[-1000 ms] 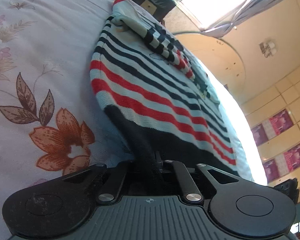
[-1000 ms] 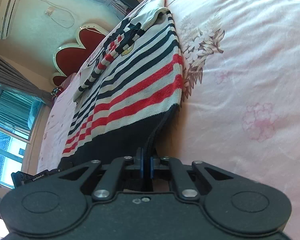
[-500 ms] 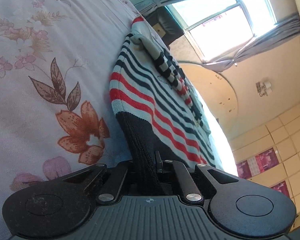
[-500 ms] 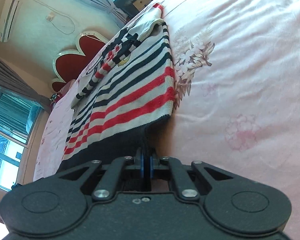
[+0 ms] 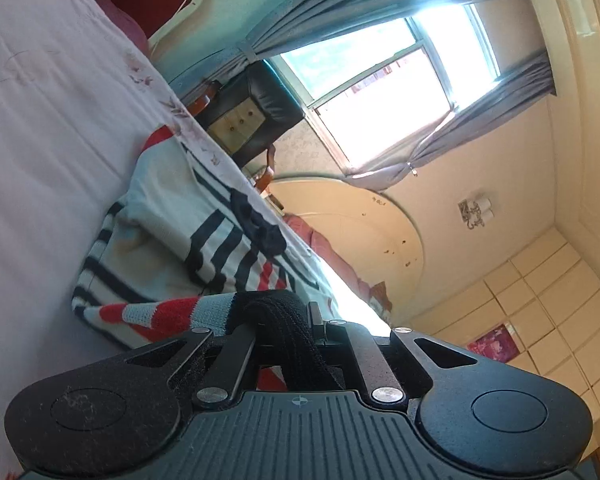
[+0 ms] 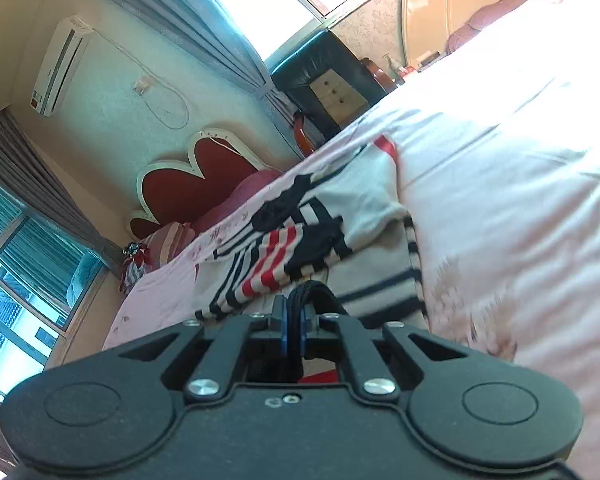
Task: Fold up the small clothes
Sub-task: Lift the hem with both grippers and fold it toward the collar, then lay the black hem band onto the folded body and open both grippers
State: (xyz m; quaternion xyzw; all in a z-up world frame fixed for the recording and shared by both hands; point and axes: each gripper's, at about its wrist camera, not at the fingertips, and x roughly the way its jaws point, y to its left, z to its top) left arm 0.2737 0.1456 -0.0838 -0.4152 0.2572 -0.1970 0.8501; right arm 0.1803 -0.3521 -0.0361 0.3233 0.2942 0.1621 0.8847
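A small striped sweater, white with navy and red stripes and a black hem, lies on the floral bedsheet. My left gripper is shut on the black hem, which bunches between the jaws, with a red and white stripe folded over just ahead of it. My right gripper is shut on the other corner of the hem. The sweater's upper part, with its folded sleeves, lies ahead of both grippers. The lower half is lifted and doubled over toward the collar.
A red heart-shaped headboard and pillows stand at the far end of the bed. A black cabinet and curtained windows lie beyond the bed's edge. Pink sheet extends to the right of the sweater.
Both grippers have carried the black hem forward over the sweater toward the collar. The striped body that lay stretched out ahead is now doubled under, and both cameras have tilted up.
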